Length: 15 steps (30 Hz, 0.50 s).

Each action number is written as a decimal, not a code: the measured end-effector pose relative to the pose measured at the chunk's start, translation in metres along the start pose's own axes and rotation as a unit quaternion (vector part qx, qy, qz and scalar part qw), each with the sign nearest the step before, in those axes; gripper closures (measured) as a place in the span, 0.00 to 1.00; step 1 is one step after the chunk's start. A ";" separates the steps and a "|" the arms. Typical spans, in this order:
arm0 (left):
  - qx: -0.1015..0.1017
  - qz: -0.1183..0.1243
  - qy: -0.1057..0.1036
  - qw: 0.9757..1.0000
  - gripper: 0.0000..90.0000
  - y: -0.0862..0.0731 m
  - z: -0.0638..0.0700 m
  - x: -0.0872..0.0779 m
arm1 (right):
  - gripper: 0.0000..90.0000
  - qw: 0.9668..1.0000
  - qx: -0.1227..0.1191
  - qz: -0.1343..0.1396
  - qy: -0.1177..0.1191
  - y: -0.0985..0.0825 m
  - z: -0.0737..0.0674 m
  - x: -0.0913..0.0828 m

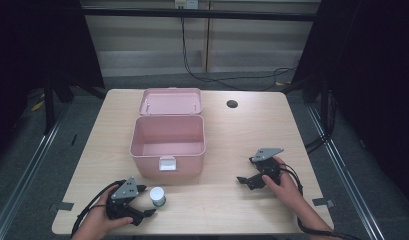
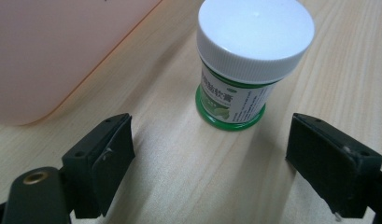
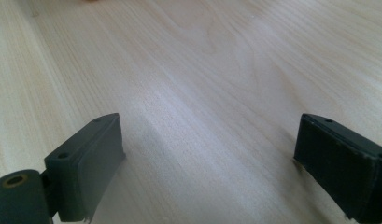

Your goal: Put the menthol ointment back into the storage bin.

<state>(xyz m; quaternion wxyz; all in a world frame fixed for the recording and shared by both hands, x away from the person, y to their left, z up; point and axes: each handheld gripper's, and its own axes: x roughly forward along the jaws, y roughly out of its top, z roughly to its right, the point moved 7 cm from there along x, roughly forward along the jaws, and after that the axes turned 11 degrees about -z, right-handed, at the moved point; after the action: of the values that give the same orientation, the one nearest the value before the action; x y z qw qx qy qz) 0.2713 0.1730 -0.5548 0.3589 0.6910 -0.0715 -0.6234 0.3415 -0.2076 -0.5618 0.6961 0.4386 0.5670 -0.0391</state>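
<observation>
A small jar [image 1: 157, 196] with a white screw cap and a green-and-white label stands upright on the wooden table near its front edge. The left gripper view has the jar [image 2: 247, 60] just ahead of the jaws, apart from both. My left gripper [image 1: 144, 203] rests on the table left of the jar, held by a hand, jaws wide open [image 2: 209, 149] with nothing between them. My right gripper [image 1: 246, 172] lies at the right of the table, open over bare wood [image 3: 207, 158]. A pink box [image 1: 168, 145] with its lid [image 1: 170, 101] swung back stands behind the jar.
The pink box's front wall [image 2: 53, 51] rises just left of the jar in the left gripper view. A round cable hole [image 1: 232, 104] sits in the table [image 1: 252, 135] at the back right. Black cables trail from both grippers off the front edge.
</observation>
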 end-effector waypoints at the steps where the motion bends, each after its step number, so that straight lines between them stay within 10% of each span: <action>1: -0.001 0.000 0.000 1.000 0.16 0.000 0.000 0.000 | 0.08 1.000 0.000 0.000 0.000 0.000 0.000 0.000; 9: -0.026 -0.052 0.014 0.998 0.15 0.007 0.005 0.001 | 0.08 1.000 0.000 0.000 0.000 0.000 0.000 0.000; 15: -0.021 -0.132 0.009 0.991 0.19 0.010 0.014 -0.004 | 0.08 1.000 0.000 0.000 0.000 0.000 0.000 0.000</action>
<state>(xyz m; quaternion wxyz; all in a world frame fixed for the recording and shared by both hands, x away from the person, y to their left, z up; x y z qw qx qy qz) 0.2612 0.1625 -0.5452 0.2884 0.6919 0.0369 -0.6608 0.3415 -0.2076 -0.5618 0.6961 0.4386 0.5670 -0.0391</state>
